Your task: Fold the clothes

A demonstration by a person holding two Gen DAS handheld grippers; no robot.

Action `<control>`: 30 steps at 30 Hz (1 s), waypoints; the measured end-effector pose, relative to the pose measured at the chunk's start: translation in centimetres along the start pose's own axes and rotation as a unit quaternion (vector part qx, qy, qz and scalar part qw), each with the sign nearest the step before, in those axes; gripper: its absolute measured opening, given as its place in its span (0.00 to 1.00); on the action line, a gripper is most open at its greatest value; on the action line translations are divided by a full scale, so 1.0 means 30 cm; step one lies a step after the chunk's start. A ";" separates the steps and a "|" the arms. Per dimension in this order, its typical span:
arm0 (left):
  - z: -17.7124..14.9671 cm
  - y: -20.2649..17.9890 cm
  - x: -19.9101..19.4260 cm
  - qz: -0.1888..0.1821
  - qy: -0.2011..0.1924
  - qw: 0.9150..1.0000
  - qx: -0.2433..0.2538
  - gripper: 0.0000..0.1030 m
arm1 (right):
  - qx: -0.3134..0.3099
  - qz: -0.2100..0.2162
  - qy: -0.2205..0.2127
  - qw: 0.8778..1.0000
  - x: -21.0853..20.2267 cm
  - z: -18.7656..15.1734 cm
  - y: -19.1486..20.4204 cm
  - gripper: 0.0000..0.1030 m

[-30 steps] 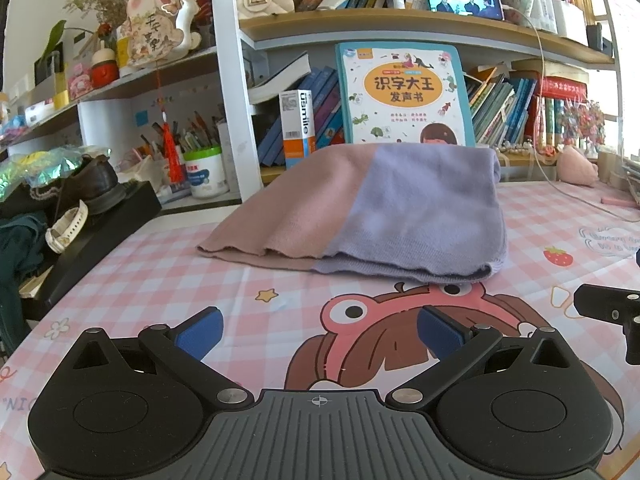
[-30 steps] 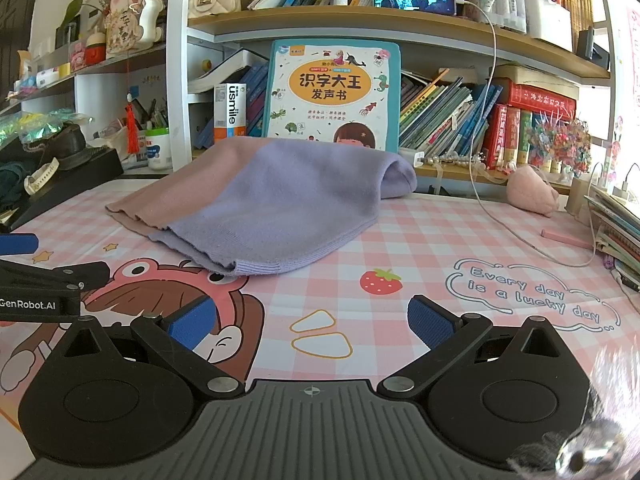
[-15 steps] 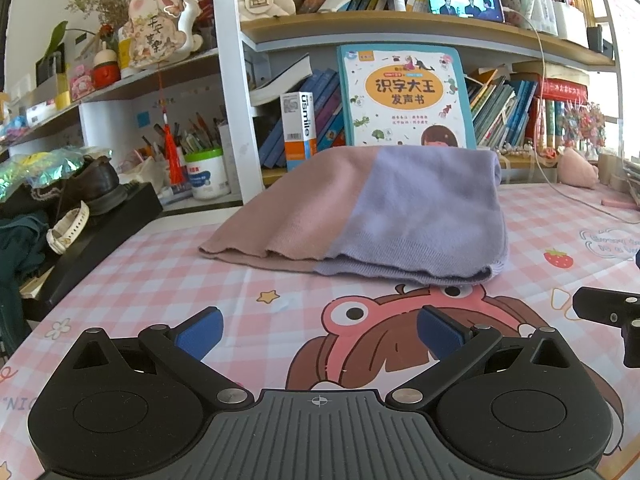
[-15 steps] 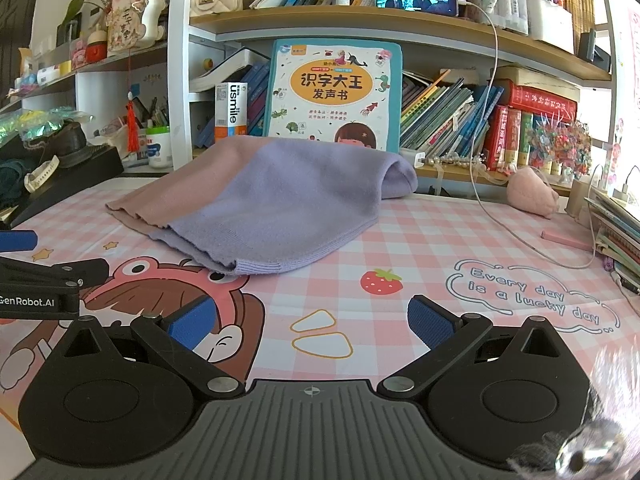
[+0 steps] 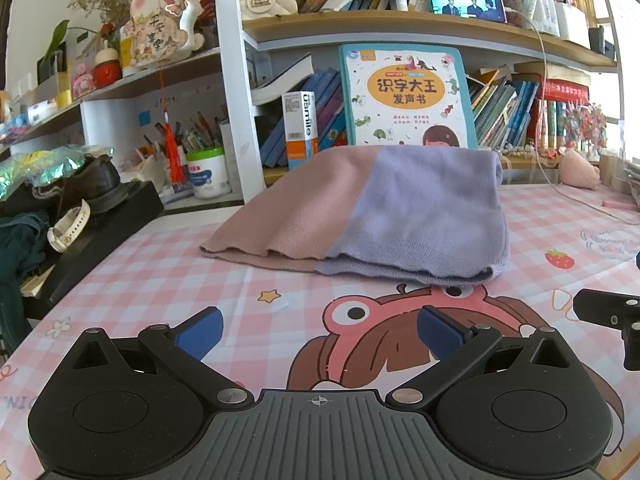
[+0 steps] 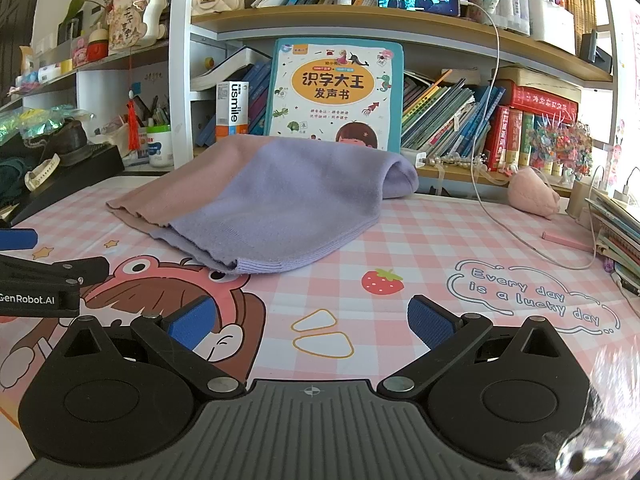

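Note:
A folded knit garment [image 5: 360,216], half dusty pink and half lilac, lies on the pink checked table mat [image 5: 160,280] ahead of both grippers; the right wrist view shows the garment [image 6: 280,204] left of centre. My left gripper [image 5: 318,332] is open, low over the mat, short of the garment's near hem, nothing between its blue pads. My right gripper [image 6: 312,320] is open too, over the mat to the right of the hem. Each gripper's tip shows at the edge of the other view.
A shelf with books and an upright children's book [image 5: 404,96] stands behind the garment. A black box with a shoe and a watch [image 5: 80,216] sits at the left. A charging cable [image 6: 520,236], a pink plush [image 6: 532,196] and stacked books lie at the right.

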State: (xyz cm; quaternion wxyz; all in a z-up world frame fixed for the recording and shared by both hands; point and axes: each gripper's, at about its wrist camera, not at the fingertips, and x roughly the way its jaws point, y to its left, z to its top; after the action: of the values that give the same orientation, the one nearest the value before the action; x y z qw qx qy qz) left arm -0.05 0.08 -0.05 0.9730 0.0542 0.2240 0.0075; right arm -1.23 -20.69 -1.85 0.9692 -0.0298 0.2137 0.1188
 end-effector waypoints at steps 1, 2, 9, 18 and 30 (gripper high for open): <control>0.000 0.001 0.001 -0.001 0.001 1.000 -0.001 1.00 | 0.000 0.000 0.000 1.000 0.000 0.000 0.000 1.00; 0.000 0.001 0.001 -0.001 0.001 1.000 -0.001 1.00 | 0.000 0.000 0.000 1.000 0.000 0.000 0.001 1.00; 0.000 -0.006 0.001 0.000 0.000 1.000 0.004 1.00 | -0.001 0.001 0.001 1.000 0.001 0.000 0.002 1.00; -0.001 -0.001 0.000 -0.003 0.000 1.000 -0.001 1.00 | -0.004 0.010 0.001 1.000 0.002 -0.002 0.005 1.00; -0.001 -0.004 -0.005 -0.007 -0.005 1.000 0.002 1.00 | -0.022 0.005 0.004 1.000 0.007 -0.002 0.027 1.00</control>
State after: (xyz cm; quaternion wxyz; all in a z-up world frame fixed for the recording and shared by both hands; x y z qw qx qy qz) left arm -0.19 -0.03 -0.01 0.9740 0.0543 0.2198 0.0002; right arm -1.27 -19.88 -1.98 0.9667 -0.0509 0.2154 0.1283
